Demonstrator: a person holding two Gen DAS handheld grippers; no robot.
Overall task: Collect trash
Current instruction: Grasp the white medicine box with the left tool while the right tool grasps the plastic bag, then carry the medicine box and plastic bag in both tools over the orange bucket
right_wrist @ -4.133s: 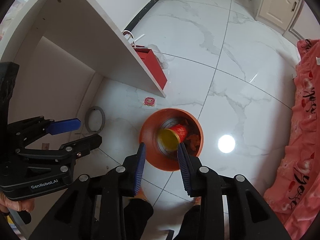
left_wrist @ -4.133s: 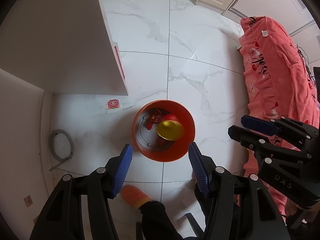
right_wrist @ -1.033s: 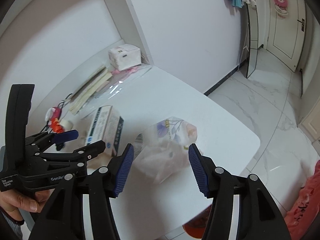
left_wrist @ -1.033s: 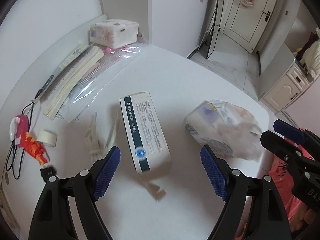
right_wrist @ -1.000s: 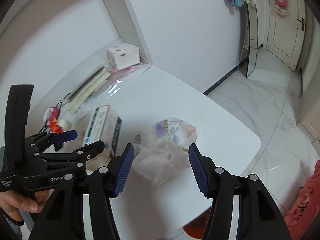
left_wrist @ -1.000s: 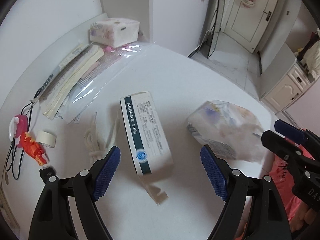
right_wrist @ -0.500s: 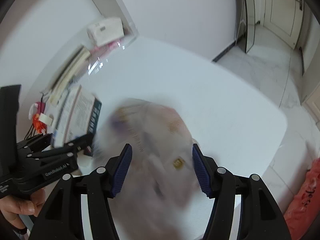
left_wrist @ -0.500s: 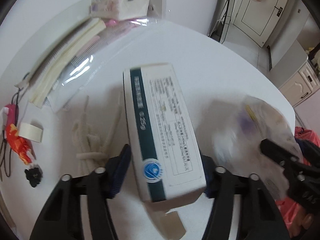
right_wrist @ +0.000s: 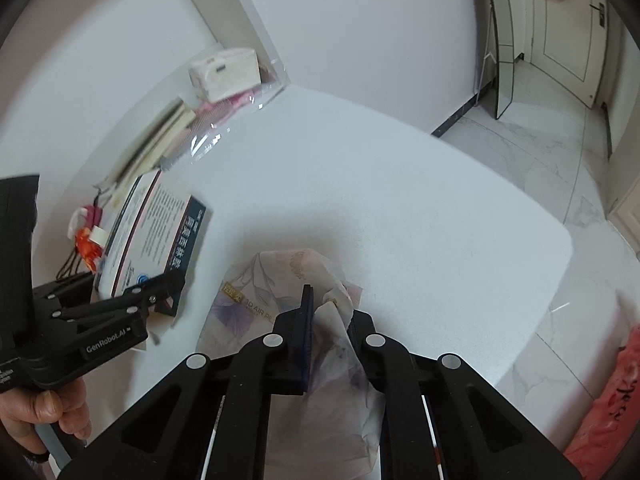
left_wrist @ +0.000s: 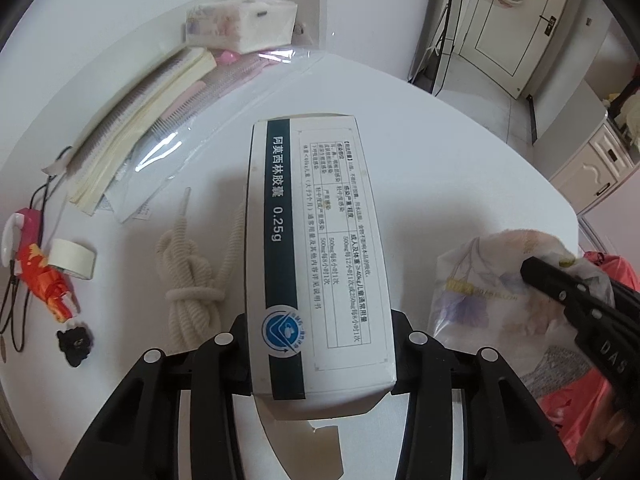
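Observation:
My left gripper (left_wrist: 320,336) is shut on a white medicine box (left_wrist: 316,248) with a dark teal stripe, held just above the white table (left_wrist: 440,152). The box also shows in the right wrist view (right_wrist: 152,232), gripped at its near end. My right gripper (right_wrist: 326,312) is shut on a crumpled clear plastic bag (right_wrist: 280,292) with a floral print, at the table's near edge. The bag also shows at the right of the left wrist view (left_wrist: 480,292), with the right gripper's finger on it.
On the table lie a knotted cream rope (left_wrist: 196,276), a tape roll (left_wrist: 74,258), a red toy (left_wrist: 48,284), a stack of papers (left_wrist: 132,128) under a clear sleeve, and a tissue pack (left_wrist: 240,26). Pink bedding (right_wrist: 600,412) lies beyond the table edge.
Both grippers have moved from over the orange bin to the table. In the last second the left closed on the medicine box and the right closed on the plastic bag.

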